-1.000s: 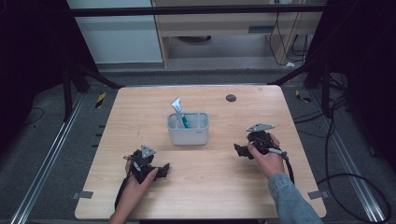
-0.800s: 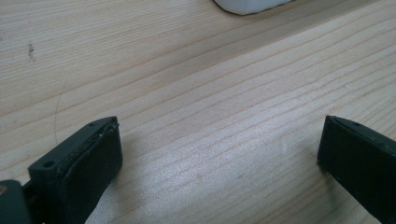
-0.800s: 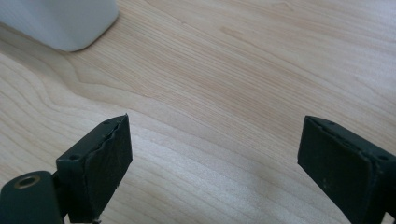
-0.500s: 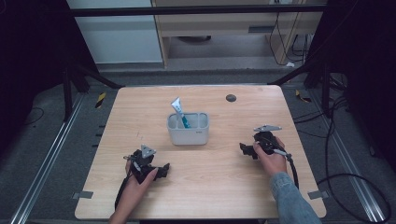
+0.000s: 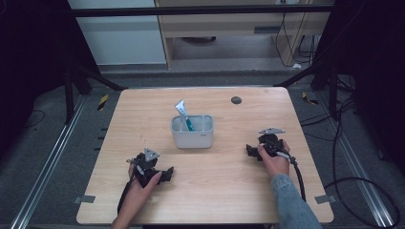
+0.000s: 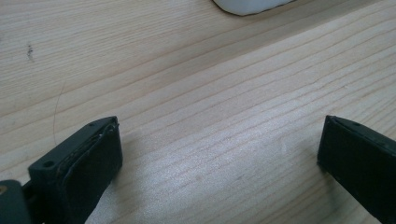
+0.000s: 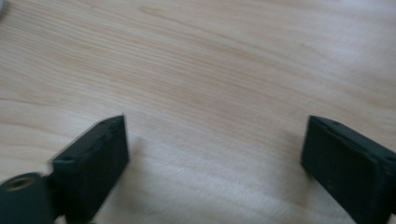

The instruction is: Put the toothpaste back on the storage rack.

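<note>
high view: your right gripper (image 5: 253,150) has drawn back toward you and a little outward over the last second; a second ago it sat nearer the grey holder (image 5: 192,132), and it now rests low over the table (image 5: 224,200) at the right side, well apart from the holder. your left gripper (image 5: 165,174) has stayed where it was, near the front left of the table, the hand (image 5: 138,183) behind it unmoved.

right gripper view: the jaws stand wide apart with bare wood between them, holding nothing. the slight blur on the left jaw suggests the gripper is in motion or just settling.

left gripper view: the jaws are likewise wide open and empty, low over the wood; a pale rounded edge at the top is probably the base of the holder (image 6: 252,5), some way ahead.

the toothpaste tube (image 5: 182,112) stands tilted in the left compartment of the holder, cap end down, its flat end leaning up and to the left above the rim. the holder sits at mid table, between the two grippers and farther from you than both.

reading: with the tube seated, both grippers empty and the right one retreated, the placement looks finished and you appear to be returning to rest. a small dark disc (image 5: 236,99) lies untouched near the far edge.
</note>
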`<state>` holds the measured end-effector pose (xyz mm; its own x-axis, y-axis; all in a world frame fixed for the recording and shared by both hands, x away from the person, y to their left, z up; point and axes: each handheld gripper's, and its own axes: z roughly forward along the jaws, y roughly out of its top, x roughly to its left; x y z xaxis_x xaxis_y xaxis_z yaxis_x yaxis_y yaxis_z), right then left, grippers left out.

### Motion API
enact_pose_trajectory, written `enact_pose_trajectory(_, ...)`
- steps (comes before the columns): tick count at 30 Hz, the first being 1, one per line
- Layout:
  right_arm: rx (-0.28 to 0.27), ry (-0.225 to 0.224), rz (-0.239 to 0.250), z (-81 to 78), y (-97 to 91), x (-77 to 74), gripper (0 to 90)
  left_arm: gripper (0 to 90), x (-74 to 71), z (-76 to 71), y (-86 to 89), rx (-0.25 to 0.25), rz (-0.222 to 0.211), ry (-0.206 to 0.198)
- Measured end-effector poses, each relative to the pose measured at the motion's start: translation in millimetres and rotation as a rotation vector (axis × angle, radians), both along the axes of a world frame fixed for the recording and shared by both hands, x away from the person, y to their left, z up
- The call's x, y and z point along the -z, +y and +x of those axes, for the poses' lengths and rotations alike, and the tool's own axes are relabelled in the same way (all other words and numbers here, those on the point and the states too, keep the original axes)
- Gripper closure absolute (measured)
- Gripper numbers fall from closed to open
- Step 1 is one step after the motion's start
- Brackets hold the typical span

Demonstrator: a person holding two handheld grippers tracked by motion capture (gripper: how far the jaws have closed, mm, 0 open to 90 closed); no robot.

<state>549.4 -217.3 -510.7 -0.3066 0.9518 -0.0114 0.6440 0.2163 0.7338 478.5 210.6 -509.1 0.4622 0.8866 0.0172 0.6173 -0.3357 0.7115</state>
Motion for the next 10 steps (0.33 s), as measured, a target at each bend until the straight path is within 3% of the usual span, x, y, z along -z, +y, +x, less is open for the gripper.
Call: enact_pose_trajectory(10, 0.030, 0.017, 0.006, 1.7, -0.9, 0.9, 0.3, 0.0, 0.0, -0.4, -0.1, -0.001, 0.002, 0.000)
